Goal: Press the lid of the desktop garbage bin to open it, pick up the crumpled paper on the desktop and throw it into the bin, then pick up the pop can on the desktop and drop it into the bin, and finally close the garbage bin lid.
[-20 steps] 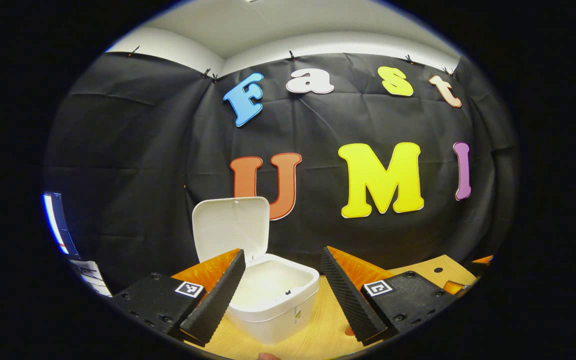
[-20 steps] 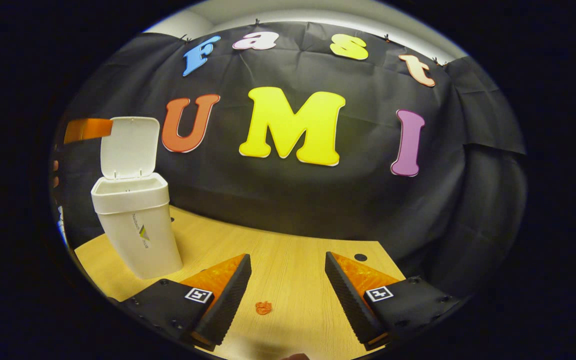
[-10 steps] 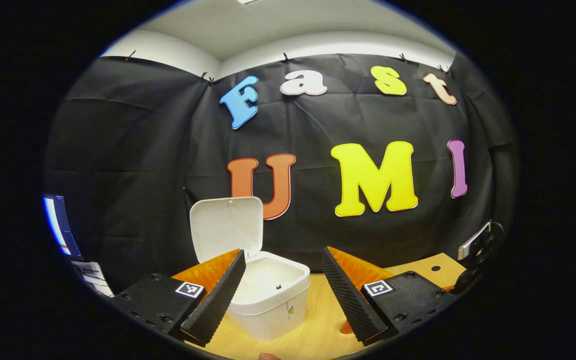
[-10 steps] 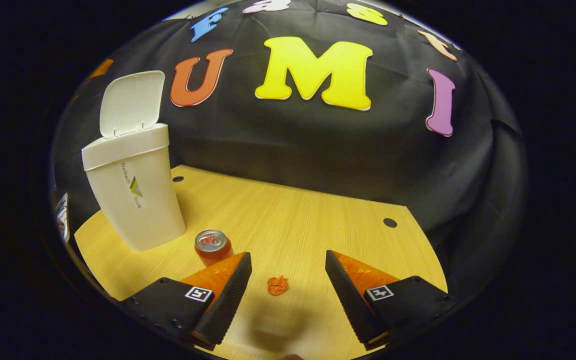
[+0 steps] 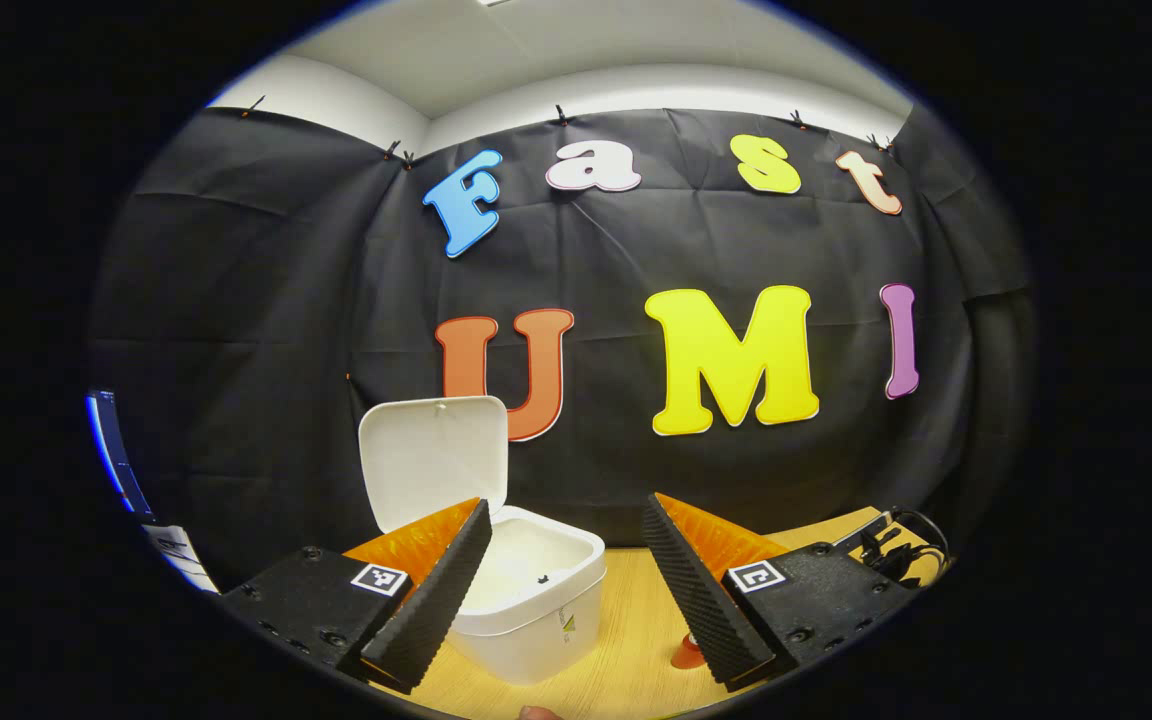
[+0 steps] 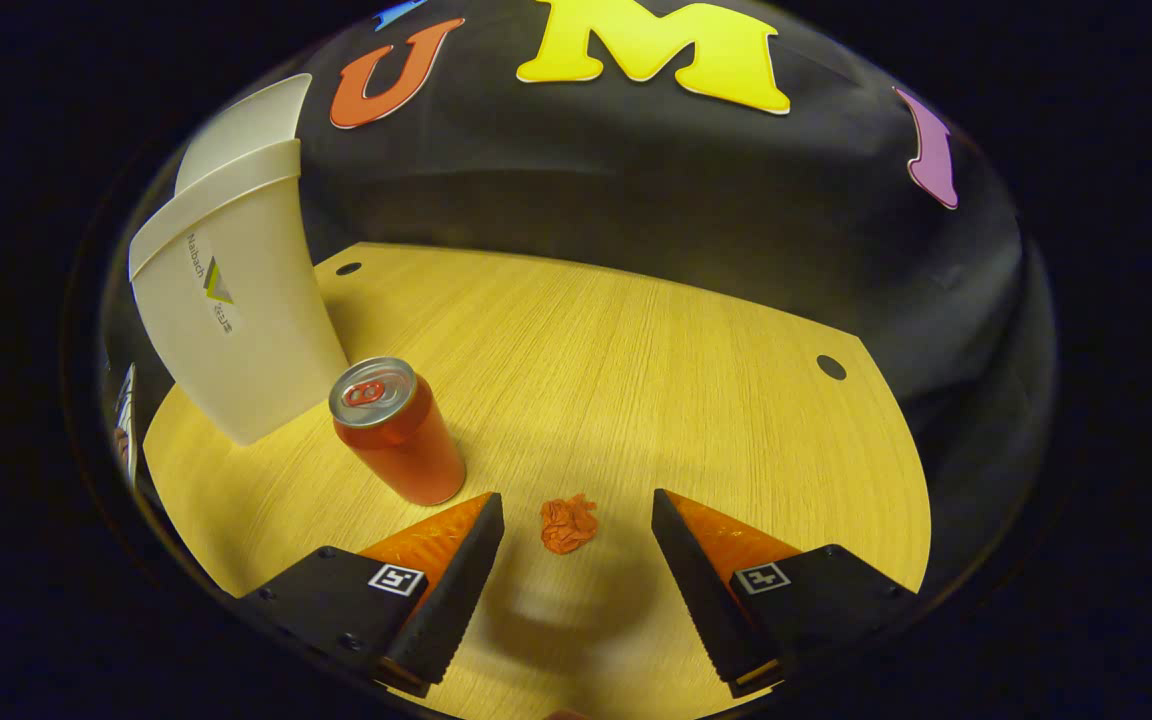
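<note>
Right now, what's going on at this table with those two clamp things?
A person is clearing rubbish into a white bin whose lid already stands open. The right gripper, fingers spread, hangs above a small orange crumpled paper on the wooden table, seemingly about to grab it. An orange pop can stands upright beside the bin. The left gripper, also open and holding nothing, hovers near the bin.

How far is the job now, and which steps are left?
Done: the bin stands with its lid up. In hand: the right gripper, open, hangs over the crumpled paper. Left: paper into the bin, then the pop can from the desktop, then closing. The left gripper is open and empty.
</note>
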Demonstrator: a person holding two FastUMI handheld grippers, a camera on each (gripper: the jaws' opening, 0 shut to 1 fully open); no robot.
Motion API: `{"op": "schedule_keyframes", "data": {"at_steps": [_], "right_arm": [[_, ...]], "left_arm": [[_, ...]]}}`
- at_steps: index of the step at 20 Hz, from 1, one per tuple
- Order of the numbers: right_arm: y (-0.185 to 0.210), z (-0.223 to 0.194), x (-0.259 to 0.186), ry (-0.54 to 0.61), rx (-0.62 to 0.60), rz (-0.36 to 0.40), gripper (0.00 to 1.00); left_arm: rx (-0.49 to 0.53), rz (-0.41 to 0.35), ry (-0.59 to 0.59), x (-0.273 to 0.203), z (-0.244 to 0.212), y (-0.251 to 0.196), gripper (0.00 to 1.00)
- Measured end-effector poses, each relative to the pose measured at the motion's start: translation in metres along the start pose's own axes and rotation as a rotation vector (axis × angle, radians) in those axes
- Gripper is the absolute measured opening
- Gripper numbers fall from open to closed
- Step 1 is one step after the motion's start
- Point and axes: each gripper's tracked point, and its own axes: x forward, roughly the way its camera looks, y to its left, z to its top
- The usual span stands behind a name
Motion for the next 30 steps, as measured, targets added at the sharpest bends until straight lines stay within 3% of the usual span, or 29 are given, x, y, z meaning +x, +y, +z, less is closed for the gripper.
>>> {"op": "schedule_keyframes", "data": {"at_steps": [6, 12, 17, 20, 21, 22, 26, 30], "right_arm": [[-0.001, -0.012, 0.027, 0.082, 0.002, -0.015, 0.96], [0.0, -0.019, 0.042, 0.131, 0.028, -0.014, 0.96], [0.001, -0.029, 0.044, 0.168, 0.013, -0.015, 0.7], [0.001, -0.034, 0.043, 0.188, 0.025, -0.026, 0.43], [-0.001, -0.031, 0.042, 0.183, 0.032, -0.036, 0.41], [-0.001, -0.031, 0.041, 0.186, 0.037, -0.038, 0.3], [-0.003, -0.034, 0.033, 0.19, 0.015, -0.05, 0.3], [-0.003, -0.016, 0.011, 0.12, 0.004, -0.065, 0.3]], "left_arm": [[-0.003, -0.049, 0.01, 0.007, -0.003, -0.005, 1.0], [-0.011, -0.048, 0.021, 0.008, -0.007, 0.006, 1.0], [-0.026, -0.038, 0.033, 0.005, -0.011, 0.013, 1.0], [-0.022, -0.037, 0.033, 0.001, -0.011, 0.014, 1.0], [-0.023, -0.039, 0.035, 0.001, -0.012, 0.014, 1.0], [-0.026, -0.041, 0.037, 0.001, -0.013, 0.014, 1.0], [-0.028, -0.04, 0.031, -0.004, -0.011, 0.019, 1.0], [-0.039, -0.042, 0.033, -0.004, -0.012, 0.021, 1.0]]}}
